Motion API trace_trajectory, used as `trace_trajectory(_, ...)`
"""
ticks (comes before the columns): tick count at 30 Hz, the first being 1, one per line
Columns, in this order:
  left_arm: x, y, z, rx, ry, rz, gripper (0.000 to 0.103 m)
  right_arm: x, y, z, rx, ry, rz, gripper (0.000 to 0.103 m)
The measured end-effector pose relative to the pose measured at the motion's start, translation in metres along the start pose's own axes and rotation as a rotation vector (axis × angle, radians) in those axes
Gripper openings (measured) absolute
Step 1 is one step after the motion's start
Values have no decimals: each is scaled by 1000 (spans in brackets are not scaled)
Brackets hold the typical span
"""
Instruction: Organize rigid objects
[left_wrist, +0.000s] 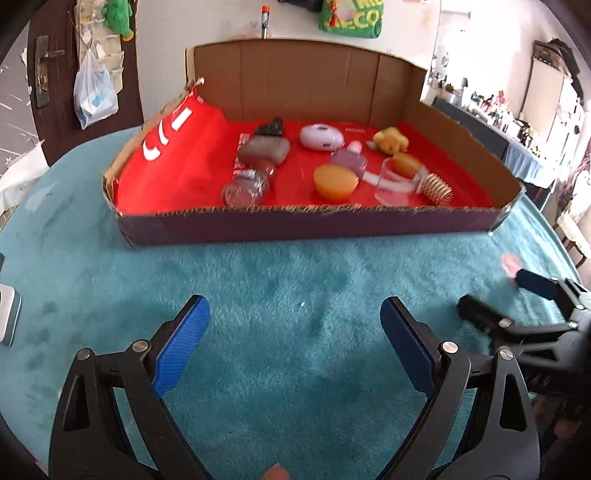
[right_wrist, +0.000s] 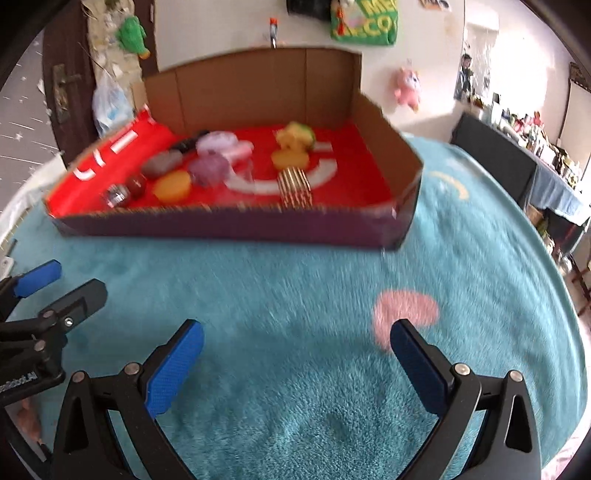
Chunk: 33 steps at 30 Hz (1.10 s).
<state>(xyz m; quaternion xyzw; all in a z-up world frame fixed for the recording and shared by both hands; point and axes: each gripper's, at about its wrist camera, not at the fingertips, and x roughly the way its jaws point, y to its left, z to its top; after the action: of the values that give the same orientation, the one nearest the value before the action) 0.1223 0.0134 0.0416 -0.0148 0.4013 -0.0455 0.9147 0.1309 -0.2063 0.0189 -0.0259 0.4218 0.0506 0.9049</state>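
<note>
A shallow cardboard box (left_wrist: 310, 225) (right_wrist: 229, 225) with a red lining stands on the teal fluffy cover. Inside lie several small items: a grey stone (left_wrist: 264, 149), a clear jar on its side (left_wrist: 245, 188), an orange disc (left_wrist: 335, 181) (right_wrist: 172, 185), a clear glass (left_wrist: 397, 182), a gold ribbed cylinder (left_wrist: 437, 189) (right_wrist: 294, 184), a lilac case (left_wrist: 320, 136) and a yellow toy (left_wrist: 390, 139) (right_wrist: 293, 134). My left gripper (left_wrist: 295, 317) is open and empty, in front of the box. My right gripper (right_wrist: 295, 341) is open and empty too. It also shows in the left wrist view (left_wrist: 495, 295).
The teal cover (left_wrist: 280, 291) has a pink heart patch (right_wrist: 404, 314). A white device (left_wrist: 9, 314) lies at the left edge. A door with a hanging plastic bag (left_wrist: 94, 90) is at the back left; cluttered shelves (left_wrist: 498, 114) stand at the right.
</note>
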Motion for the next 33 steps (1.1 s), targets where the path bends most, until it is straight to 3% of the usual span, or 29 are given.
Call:
trace_trajectory(5, 5, 2, -1, -3, 37, 30, 95, 3, -9, 1, 58, 21, -11, 103)
trace_trajectory(10, 9, -2, 0, 21, 52, 72, 98, 3, -8, 1, 38, 30, -12, 103)
trace_trajectory(33, 15, 0, 5, 6, 67, 69, 103, 5, -11, 4, 40, 34, -12, 103)
